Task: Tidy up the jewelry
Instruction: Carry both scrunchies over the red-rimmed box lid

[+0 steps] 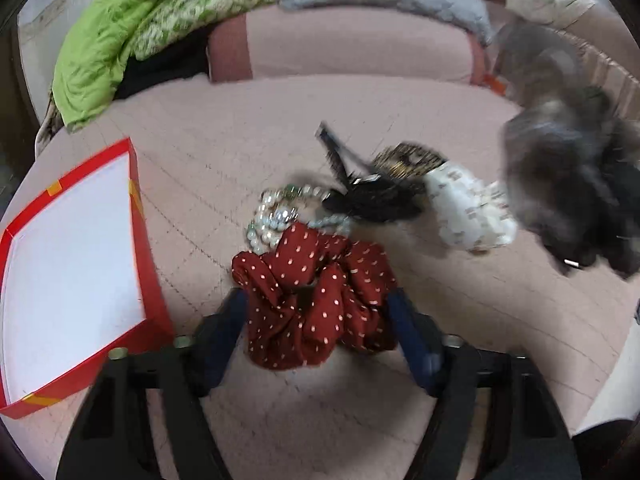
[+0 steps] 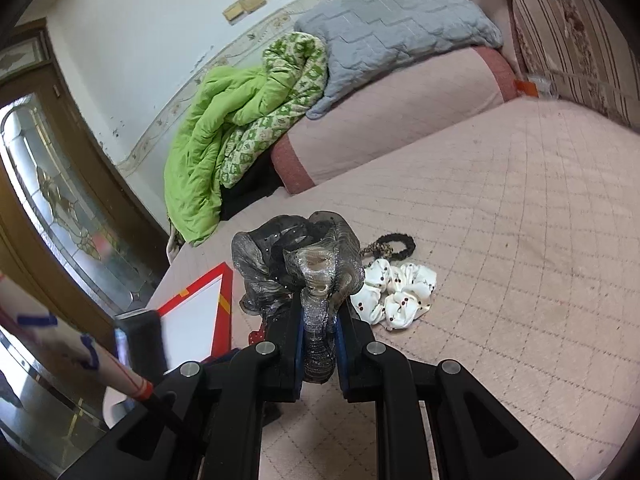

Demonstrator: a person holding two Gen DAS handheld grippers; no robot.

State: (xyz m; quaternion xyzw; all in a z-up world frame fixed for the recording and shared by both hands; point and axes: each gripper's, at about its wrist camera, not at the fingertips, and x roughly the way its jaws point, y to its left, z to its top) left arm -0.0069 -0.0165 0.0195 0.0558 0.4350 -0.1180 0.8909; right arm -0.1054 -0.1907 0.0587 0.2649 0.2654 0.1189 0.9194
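So up close in the left wrist view, the left gripper sits spread wide with the dark red polka-dot scrunchie bunched between its two blue fingers; the cloth reaches both fingers, but whether they actually squeeze it is hard to say. Just past the scrunchie lies a pearl bracelet, touching it, then a black hair clip overlapping the pearls, and a white patterned scrunchie off to the right. The open red box with a white inside sits on the left side of the pink quilted bed.

Over in the right wrist view, the right gripper is pinched nearly closed on a sheer grey-silver scrunchie, lifted above the bed, its glittery part squeezed between the blue pads. The white scrunchie lies just beyond on the bedspread with a black hair tie right behind it. Further back there's a pink bolster, a green quilt and a grey pillow against the wall
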